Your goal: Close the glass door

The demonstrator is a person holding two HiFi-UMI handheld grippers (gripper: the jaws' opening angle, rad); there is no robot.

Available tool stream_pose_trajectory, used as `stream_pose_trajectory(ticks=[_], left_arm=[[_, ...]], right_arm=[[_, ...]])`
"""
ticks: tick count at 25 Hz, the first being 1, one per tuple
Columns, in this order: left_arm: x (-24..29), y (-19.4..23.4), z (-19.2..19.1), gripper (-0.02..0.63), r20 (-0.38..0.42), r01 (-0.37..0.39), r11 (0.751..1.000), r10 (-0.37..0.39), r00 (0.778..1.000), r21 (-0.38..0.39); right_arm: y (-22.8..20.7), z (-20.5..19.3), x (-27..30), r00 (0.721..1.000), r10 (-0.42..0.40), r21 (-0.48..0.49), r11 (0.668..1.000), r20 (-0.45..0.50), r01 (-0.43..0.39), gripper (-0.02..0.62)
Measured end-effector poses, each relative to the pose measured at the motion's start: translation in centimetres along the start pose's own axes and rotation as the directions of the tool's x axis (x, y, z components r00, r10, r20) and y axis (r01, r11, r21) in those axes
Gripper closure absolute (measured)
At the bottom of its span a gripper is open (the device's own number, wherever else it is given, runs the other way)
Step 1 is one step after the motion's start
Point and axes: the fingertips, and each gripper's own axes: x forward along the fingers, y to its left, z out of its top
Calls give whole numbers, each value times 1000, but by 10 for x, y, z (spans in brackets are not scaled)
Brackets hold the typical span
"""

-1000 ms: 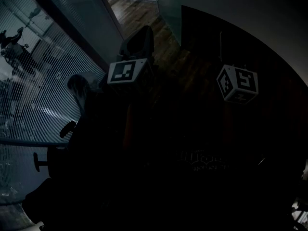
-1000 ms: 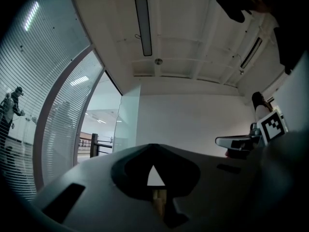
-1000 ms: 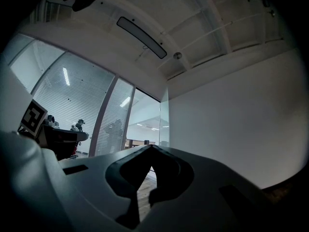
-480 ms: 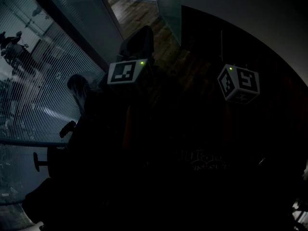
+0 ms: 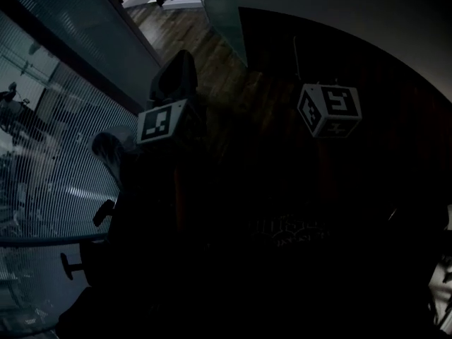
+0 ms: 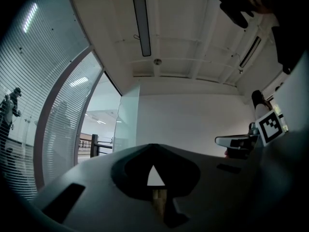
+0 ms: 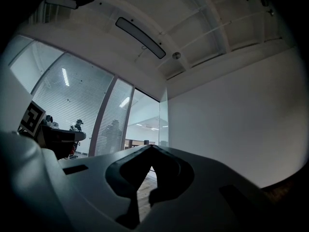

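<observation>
The glass door (image 6: 128, 120) is a frosted pane standing ahead beside a white wall (image 6: 193, 124), with an open gap (image 6: 104, 127) to its left. In the right gripper view the glass door (image 7: 163, 124) shows edge-on next to the same gap. My left gripper (image 6: 153, 147) is held up in the air with its jaws together and nothing between them. So is my right gripper (image 7: 151, 150), also shut and empty. The head view is very dark; only the left marker cube (image 5: 157, 122) and the right marker cube (image 5: 328, 109) stand out, side by side above a wooden floor (image 5: 212, 55).
A striped glass wall (image 5: 49, 154) runs along the left, with people (image 6: 10, 105) behind it. A dark railing (image 6: 94, 144) stands beyond the doorway. Long ceiling lamps (image 6: 142, 25) hang overhead.
The head view has swung a little, so both marker cubes sit further left in the picture. The green lights seen on the cubes half a second ago are off. Neither gripper has visibly moved.
</observation>
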Motion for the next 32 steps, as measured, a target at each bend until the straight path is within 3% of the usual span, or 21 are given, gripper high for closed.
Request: stream_pose_trajectory(ticks=[6,11,20,32], left_arm=[[0,-9,4,604,-2,-4,1000,4,1000,10],[6,-30,-12,604,-1,-14,999,14,1000,31],[7,-32,-10,604,26,-53,999,53,998,-9],[47,-3,-43,604,-12,-58,998,58,998,-3]], right_arm=[[-12,4,-10,1000,11,2,1000,2,-11,595],[-36,-18,-16,1000,12,24,1000,3,-12,595],[-35,-14,0,997,76,17,997,3,-76,595],[-33,-47,52,996,90,19,996,-19,-90,595]])
